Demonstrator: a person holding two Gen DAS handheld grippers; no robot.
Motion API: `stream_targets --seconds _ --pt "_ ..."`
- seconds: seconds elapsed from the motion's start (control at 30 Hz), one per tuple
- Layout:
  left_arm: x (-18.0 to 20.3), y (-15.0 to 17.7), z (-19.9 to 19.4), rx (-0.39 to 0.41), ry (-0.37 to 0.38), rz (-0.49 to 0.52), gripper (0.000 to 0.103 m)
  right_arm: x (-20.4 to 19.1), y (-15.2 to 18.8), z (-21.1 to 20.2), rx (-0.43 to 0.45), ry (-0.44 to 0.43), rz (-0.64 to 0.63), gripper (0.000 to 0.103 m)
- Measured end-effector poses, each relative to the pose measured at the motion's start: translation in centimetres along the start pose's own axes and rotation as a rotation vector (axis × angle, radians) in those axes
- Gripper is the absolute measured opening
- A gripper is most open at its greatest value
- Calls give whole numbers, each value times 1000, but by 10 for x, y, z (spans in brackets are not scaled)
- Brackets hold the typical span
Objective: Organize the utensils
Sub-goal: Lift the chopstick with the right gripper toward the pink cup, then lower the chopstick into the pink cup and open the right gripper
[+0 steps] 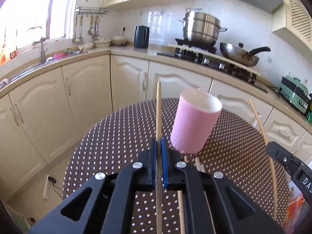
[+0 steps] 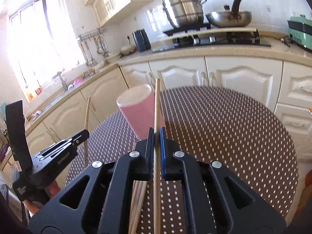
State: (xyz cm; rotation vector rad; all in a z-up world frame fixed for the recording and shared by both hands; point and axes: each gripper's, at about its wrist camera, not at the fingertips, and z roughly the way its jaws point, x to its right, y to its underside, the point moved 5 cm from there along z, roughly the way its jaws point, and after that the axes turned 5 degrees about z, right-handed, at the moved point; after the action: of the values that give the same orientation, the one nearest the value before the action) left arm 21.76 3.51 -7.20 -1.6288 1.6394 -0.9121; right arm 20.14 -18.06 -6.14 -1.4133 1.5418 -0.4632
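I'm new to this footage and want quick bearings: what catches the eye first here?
The pink cup stands mid-frame on the round polka-dot table. Each gripper is shut on one wooden chopstick: the left gripper and the right gripper, sticks pointing forward. Behind, a steel steamer pot sits on the stove.

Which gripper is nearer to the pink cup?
Left, by a little. The left gripper sits right beside the pink cup, on its left; the right gripper is on the other side, slightly further off.
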Motion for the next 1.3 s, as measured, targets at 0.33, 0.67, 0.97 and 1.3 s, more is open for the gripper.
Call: stream_targets --seconds 0.33,0.67,0.97,1.3 --pt "4 -40 -17 95 -12 9 6 -14 -35 -5 113 -65 -12 6" --pt "10 -73 -31 160 -21 33 6 -15 -68 -7 190 -80 -3 6" --pt "22 -120 -39 223 -30 30 6 -21 -118 -1 315 -111 17 6" --pt "38 -163 -21 252 3 33 6 -16 -156 36 407 -165 95 6"
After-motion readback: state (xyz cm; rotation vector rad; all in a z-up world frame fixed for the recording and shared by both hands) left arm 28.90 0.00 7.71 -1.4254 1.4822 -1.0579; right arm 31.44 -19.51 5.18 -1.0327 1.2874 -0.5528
